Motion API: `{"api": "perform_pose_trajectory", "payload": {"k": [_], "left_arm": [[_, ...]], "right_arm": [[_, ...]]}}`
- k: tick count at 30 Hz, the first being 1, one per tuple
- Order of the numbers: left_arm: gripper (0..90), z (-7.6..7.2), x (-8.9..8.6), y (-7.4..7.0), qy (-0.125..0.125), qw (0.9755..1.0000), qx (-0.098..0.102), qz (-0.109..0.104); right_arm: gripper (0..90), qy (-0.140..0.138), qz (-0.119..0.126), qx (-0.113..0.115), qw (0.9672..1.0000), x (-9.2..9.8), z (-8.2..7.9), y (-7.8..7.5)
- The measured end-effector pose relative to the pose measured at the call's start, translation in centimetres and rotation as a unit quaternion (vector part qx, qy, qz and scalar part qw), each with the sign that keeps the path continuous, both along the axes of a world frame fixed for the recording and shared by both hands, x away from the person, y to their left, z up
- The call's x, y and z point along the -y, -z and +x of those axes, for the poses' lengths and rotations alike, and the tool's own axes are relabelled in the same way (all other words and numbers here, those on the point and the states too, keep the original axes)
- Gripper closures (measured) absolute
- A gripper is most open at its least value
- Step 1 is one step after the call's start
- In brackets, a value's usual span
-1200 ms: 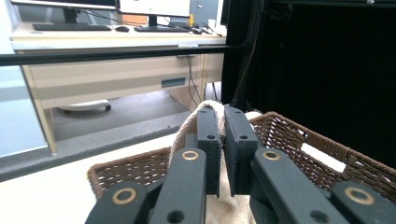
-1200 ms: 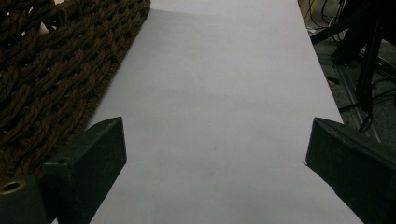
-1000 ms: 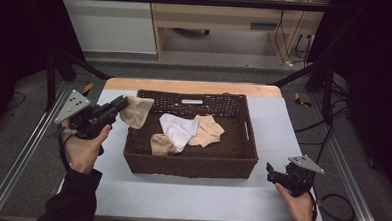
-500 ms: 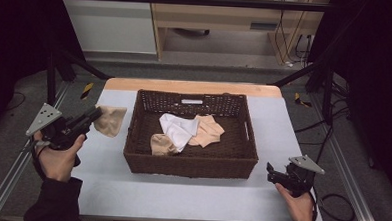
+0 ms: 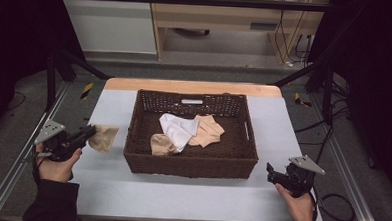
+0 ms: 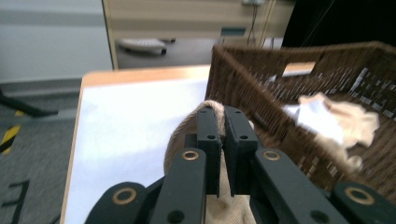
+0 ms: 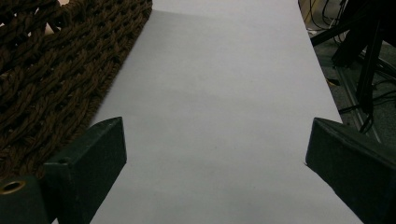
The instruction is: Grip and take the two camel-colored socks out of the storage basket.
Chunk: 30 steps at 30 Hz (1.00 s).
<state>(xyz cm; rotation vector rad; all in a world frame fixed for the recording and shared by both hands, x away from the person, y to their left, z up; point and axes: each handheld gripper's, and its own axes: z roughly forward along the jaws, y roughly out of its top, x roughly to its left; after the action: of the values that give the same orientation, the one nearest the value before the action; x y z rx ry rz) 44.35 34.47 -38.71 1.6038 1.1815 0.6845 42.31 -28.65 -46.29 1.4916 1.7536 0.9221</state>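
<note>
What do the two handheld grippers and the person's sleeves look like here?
Both the left gripper and the right gripper are black, each topped by a grey three-cornered plate. The left gripper's linkage has brass-coloured rivets. A dark cable trails from the right one. The sleeves are dark.

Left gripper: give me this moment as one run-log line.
left gripper: shut on beige cloth, left of basket | right gripper: open, idle | basket: three cloths inside

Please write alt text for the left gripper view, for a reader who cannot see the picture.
The left tongs, jaws closed, pinch a beige cloth above the white table. To their right stands a dark brown wicker basket holding a white cloth and another beige cloth; a grey floor and light wooden furniture lie beyond.
</note>
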Motion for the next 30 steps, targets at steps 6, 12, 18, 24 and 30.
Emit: {"api": "perform_pose_trajectory", "payload": {"k": [6,12,18,24,30], "left_arm": [[85.1,0.3,-0.2,2.3,0.0,0.9989,-0.045,0.013],[85.0,1.0,0.4,4.2,0.013,0.9949,-0.094,0.035],[83.5,1.4,0.4,5.3,0.016,0.9901,-0.126,0.061],[65.3,1.5,0.2,5.4,-0.006,0.9896,-0.124,0.072],[56.0,1.1,0.1,4.3,-0.02,0.9929,-0.102,0.059]], "right_arm": [[5.5,0.001,-0.001,0.0,1.0,0.1,-0.1,0.0],[5.5,-0.001,-0.003,-0.001,1.0,0.0,-0.1,0.0],[5.5,-0.001,-0.002,-0.001,1.0,0.0,-0.1,0.0],[5.5,-0.002,-0.005,-0.001,1.0,0.0,-0.1,0.1],[5.5,-0.003,-0.005,-0.001,1.0,0.0,-0.1,0.1]]}}
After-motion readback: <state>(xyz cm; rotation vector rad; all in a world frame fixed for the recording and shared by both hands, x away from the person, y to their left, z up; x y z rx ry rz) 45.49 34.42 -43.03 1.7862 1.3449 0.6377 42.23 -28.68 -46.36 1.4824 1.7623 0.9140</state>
